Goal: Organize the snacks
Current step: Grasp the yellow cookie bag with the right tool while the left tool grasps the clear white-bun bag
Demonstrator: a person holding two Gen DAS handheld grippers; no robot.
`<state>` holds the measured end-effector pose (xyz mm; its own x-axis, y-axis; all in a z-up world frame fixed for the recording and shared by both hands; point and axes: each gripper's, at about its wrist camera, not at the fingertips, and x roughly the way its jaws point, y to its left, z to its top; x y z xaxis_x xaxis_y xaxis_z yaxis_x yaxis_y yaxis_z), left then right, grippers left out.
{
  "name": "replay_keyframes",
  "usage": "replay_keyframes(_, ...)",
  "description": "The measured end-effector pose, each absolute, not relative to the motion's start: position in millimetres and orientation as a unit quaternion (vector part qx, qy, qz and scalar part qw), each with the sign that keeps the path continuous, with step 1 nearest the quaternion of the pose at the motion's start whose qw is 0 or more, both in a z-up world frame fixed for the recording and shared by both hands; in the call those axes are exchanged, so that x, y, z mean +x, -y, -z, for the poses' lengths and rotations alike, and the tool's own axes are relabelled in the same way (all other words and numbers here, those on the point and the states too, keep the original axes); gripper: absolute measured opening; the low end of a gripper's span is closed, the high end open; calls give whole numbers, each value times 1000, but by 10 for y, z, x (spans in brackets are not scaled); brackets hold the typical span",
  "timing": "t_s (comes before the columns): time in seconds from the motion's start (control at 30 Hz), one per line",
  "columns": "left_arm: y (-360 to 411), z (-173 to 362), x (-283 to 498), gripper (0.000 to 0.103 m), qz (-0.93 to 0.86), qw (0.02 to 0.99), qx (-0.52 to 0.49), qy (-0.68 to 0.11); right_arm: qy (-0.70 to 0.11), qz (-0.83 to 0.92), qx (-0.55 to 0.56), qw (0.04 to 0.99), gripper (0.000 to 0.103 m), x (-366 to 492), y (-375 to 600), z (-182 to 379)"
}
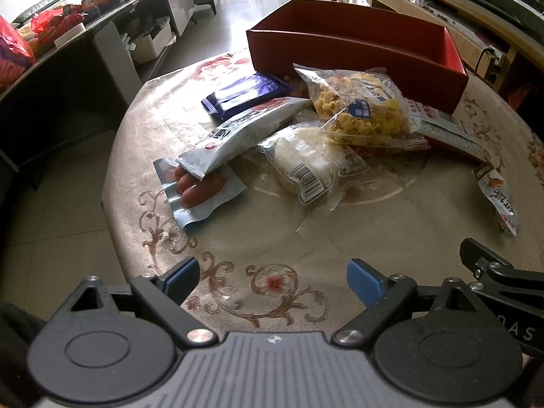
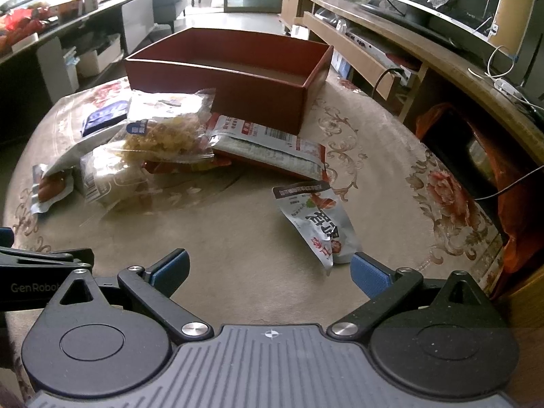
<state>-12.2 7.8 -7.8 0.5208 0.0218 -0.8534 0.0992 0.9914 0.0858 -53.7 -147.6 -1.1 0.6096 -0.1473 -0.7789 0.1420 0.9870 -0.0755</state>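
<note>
Both tongs hang above the near edge of a round surface point(image 1: 340, 231) covered with a flowered cloth. The left tongs point(image 1: 272, 280) stand wide, with nothing between the blue pads, only the cloth under them. The right tongs point(image 2: 270, 273) also stand wide and hold nothing; the right pad is just beside the lower end of a silver snack pouch point(image 2: 318, 224), but I cannot tell if it touches it.

In the right wrist view, the red box point(image 2: 238, 81) stands at 12 o'clock on the far side of the surface, open on top, with its inside bare as far as one can see. The pile of snacks lies at 10 o'clock, in front of the box: a clear bag of yellow crisps point(image 2: 166, 132) on top, a flat grey-and-red packet point(image 2: 272, 151) beside it, close against the box, a white bag with a barcode point(image 2: 105, 178), a dark blue packet point(image 2: 102, 117) behind, and a sausage pack point(image 2: 51, 187) at 9 o'clock. The silver pouch lies alone at 3 o'clock from the middle, apart from the pile.
</note>
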Motion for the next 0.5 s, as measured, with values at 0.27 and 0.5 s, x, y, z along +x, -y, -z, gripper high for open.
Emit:
replay_keyframes(0.27, -158, -10, -14, 97, 28, 874, 49, -482, -436, 67, 7, 897, 102, -453, 1484, -33)
replay_keyframes(0.5, -278, -26, 181, 97, 25, 873, 38, -486, -424, 51, 8, 904, 102, -201, 1404, -166)
